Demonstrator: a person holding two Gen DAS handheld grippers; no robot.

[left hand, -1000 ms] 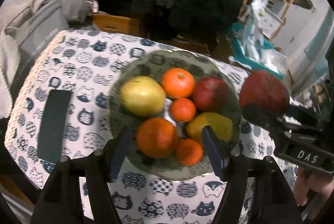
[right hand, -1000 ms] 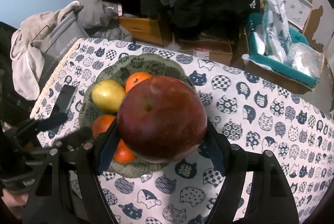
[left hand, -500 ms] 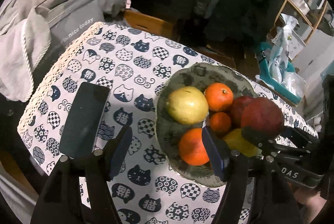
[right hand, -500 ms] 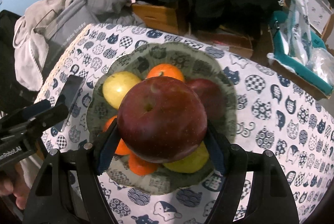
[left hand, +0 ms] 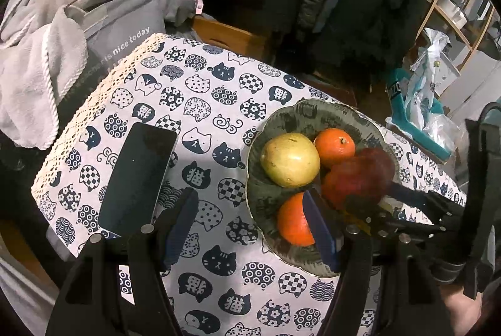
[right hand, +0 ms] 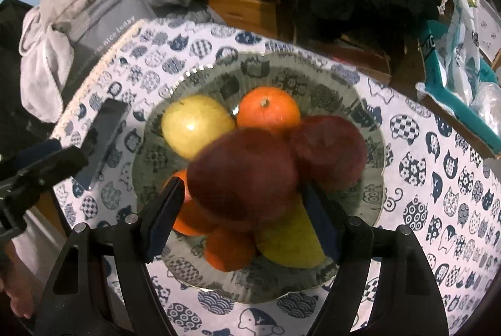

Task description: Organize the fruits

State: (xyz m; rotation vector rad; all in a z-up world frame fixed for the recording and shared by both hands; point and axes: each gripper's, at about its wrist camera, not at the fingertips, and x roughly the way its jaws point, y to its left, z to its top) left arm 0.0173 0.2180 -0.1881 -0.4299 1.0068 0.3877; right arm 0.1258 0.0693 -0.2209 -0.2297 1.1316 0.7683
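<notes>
A patterned glass bowl (right hand: 266, 73) on the cat-print tablecloth holds a yellow pear (right hand: 195, 124), several oranges (right hand: 267, 110), a red apple (right hand: 332, 148) and a yellow fruit (right hand: 291, 239). My right gripper (right hand: 239, 214) hangs low over the bowl with a second red apple (right hand: 242, 176), blurred, between its fingers; the fingers look slightly apart from it. In the left wrist view my left gripper (left hand: 250, 229) is open and empty over the tablecloth left of the bowl (left hand: 281, 123). The right gripper's apple (left hand: 360, 176) shows there over the bowl.
A black phone (left hand: 137, 179) lies on the cloth left of the bowl. A grey bag and towel (left hand: 62, 48) sit beyond the table's left edge. A teal bin with plastic bags (left hand: 422, 104) stands at the right. Dark coats hang behind.
My right gripper has come down over the bowl with the red apple, which now looks blurred and lower between the fingers. My left gripper has drawn back to the left, off the bowl.
</notes>
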